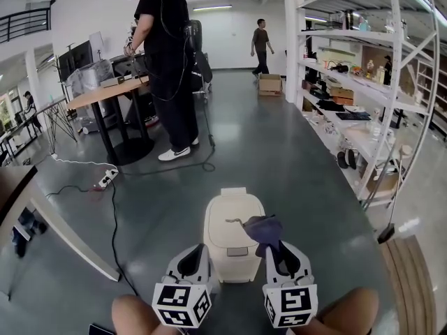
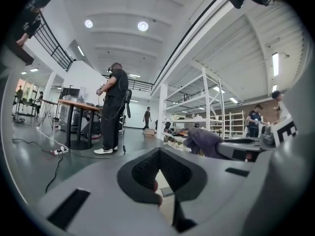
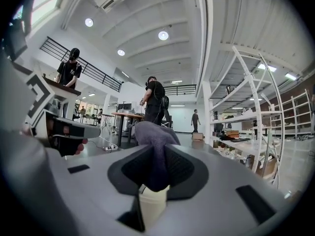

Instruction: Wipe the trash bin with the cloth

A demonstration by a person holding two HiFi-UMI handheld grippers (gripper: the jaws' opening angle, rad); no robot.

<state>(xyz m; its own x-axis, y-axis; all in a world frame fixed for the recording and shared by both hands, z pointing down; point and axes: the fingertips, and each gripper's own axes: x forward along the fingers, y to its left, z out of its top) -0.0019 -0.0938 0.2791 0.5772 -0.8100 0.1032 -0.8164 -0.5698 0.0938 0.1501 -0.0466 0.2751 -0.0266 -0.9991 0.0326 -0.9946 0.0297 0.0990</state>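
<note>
A cream trash bin [image 1: 234, 237] with a closed lid stands on the grey floor just ahead of me. My right gripper [image 1: 281, 251] is shut on a purple-grey cloth [image 1: 264, 227], which bunches over the right side of the lid. In the right gripper view the cloth [image 3: 152, 141] is pinched between the pads of the right gripper [image 3: 157, 156], with the bin [image 3: 150, 205] showing beneath. My left gripper [image 1: 196, 251] hangs at the bin's left side. Its jaws meet at the tips with nothing in them in the left gripper view [image 2: 158, 154], where the cloth [image 2: 204, 141] shows to the right.
A person in black [image 1: 166, 68] stands at a round-based desk [image 1: 112, 93] ahead on the left. A power strip [image 1: 106, 179] and its cable trail across the floor. White shelving [image 1: 363, 110] lines the right side. A white panel [image 1: 70, 237] lies at the left; a cardboard box [image 1: 269, 84] sits far off.
</note>
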